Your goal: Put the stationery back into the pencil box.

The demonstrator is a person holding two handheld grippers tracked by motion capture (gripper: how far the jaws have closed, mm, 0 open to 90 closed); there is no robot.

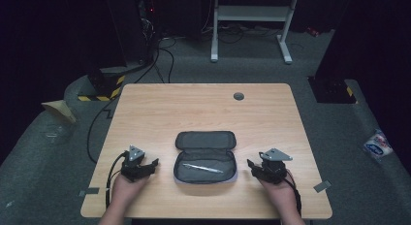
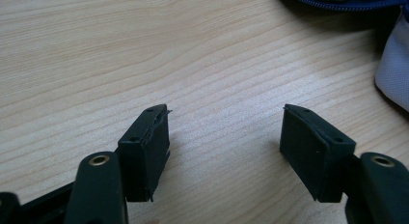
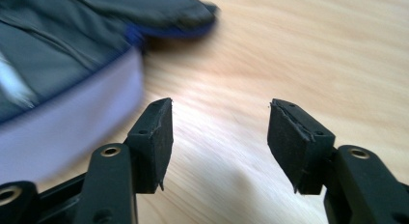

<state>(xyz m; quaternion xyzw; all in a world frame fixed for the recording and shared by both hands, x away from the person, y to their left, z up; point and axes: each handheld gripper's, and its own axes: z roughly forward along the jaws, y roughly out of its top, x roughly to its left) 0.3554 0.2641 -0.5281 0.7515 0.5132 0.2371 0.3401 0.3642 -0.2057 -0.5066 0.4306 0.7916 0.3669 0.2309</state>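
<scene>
High view had both hands at the near edge of the table [image 1: 145, 108]. Left gripper [image 1: 145, 169] sat near-left w/ jaws apart, nothing btwn them, just bare wood. Right gripper [image 1: 258, 170] was near-right, jaws apart too and empty. Btwn the two lay the pencil case [image 1: 205, 157], unzipped, lid flopped to the far side, w/ a pen [image 1: 202, 168] lying inside.
</scene>
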